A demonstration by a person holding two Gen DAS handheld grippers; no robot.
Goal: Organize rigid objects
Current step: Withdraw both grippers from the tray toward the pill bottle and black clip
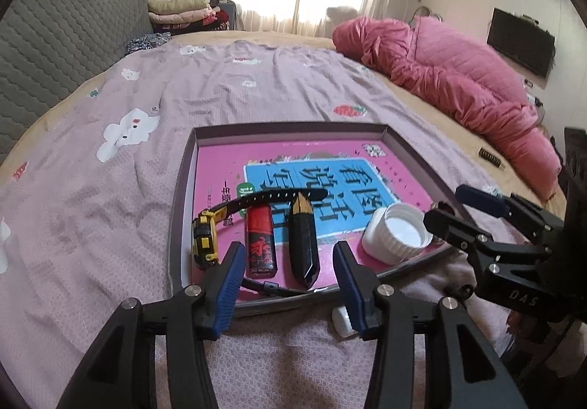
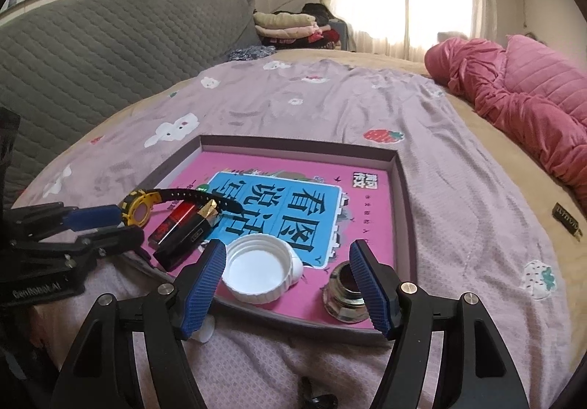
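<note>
Left claw (image 1: 290, 284) and right claw (image 2: 288, 284) both spread, empty, above the tray (image 1: 183, 189).

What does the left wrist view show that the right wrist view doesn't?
Only the left wrist view shows the wall television and a white object lying on the bedsheet outside the tray's near wall. Only the right wrist view shows the metal fitting in the tray. Both show the tray, yellow watch, red lighter, black lipstick and white cap.

Ribbed white plastic cap (image 2: 256, 271), shiny metal nut (image 2: 345, 299), matt cloth bedsheet (image 1: 110, 189)
</note>
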